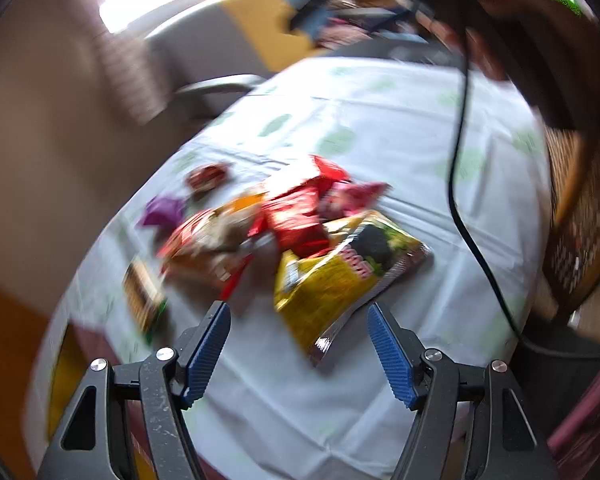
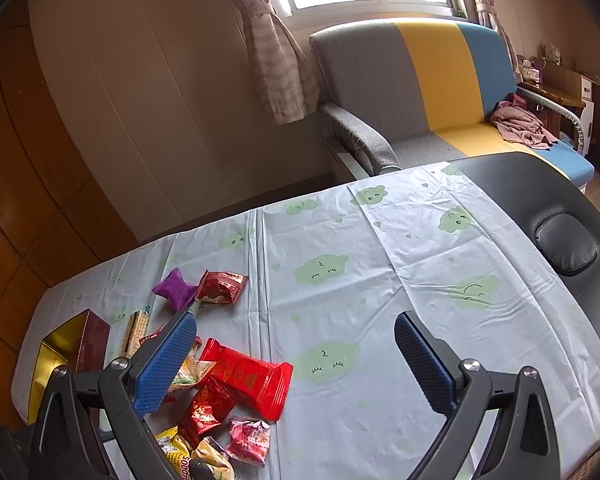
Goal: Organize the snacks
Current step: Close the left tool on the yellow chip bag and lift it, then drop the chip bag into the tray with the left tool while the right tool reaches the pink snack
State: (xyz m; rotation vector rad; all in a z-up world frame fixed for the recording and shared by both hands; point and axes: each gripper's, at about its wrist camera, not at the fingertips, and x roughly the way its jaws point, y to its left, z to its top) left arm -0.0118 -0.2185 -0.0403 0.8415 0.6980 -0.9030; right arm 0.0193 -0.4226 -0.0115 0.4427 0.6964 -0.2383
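at lower centre of the left view, the released left gripper [image 1: 299, 312] frames a yellow foil snack bag [image 1: 340, 276]; next, clamp it. right gripper [image 2: 296, 344] gapes idle.

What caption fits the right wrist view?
Open right hand-held gripper above scattered snack packets on cloud-print tablecloth, sofa behind.

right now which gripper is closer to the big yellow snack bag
Left. The left gripper is open right at the yellow snack bag, whose near corner lies between its fingers. The right gripper is open over bare tablecloth, the bag off at its lower left.
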